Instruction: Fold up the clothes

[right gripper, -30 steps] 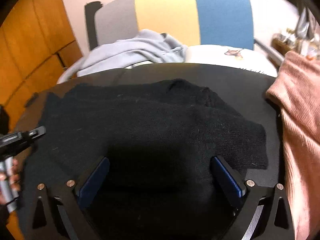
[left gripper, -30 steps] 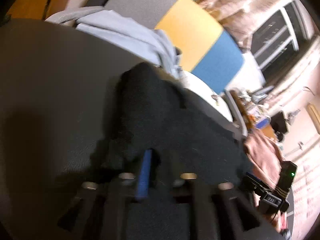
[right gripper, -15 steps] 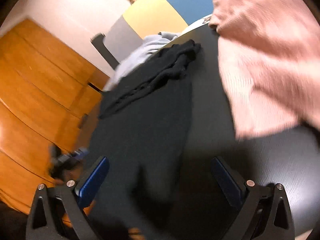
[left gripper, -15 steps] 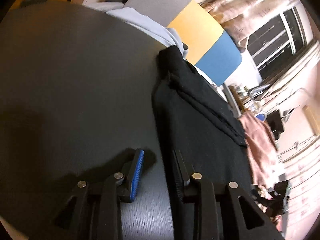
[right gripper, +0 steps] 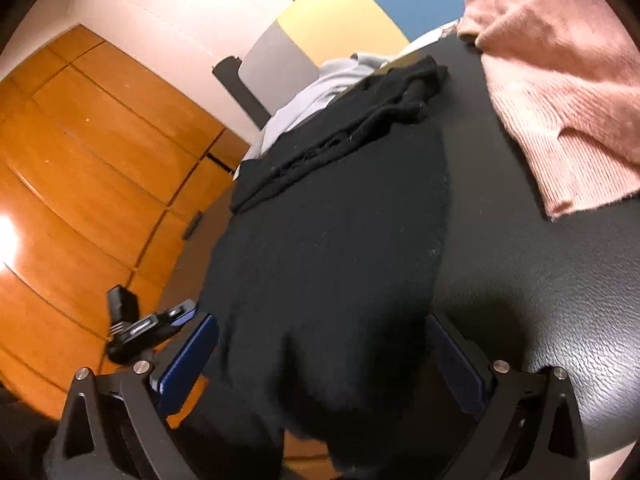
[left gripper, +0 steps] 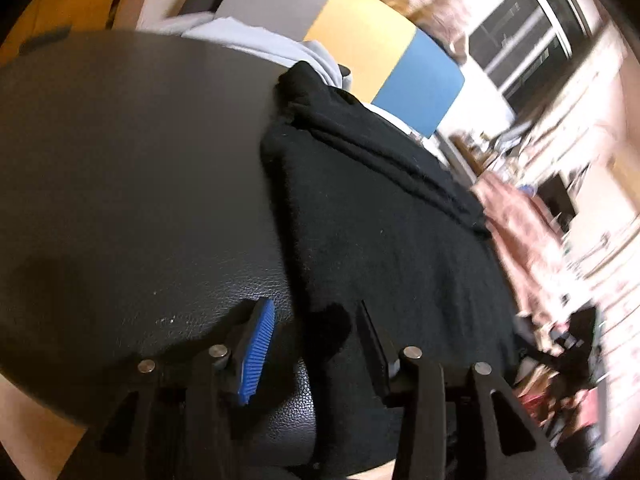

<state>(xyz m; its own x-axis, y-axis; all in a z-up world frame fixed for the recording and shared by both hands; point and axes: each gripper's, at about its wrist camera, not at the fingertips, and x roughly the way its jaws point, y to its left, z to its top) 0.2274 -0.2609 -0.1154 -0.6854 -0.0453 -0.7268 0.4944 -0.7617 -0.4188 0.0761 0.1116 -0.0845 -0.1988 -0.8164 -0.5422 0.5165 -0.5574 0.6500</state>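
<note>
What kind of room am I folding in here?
Probably a lived-in home or office room: a black table, an upholstered grey-yellow-blue chair, wooden cabinet doors and a cluttered desk by the window.

Your left gripper (left gripper: 316,344) sits low over the surface with its jaws parted by a moderate gap, nothing pinched between the blue-ribbed pad and the dark one opposite. Your right gripper (right gripper: 320,364) has its jaws spread wide, the two blue pads far apart and not closed on anything. From the right wrist view, your left gripper shows at lower left, close beside the right one's left finger.
</note>
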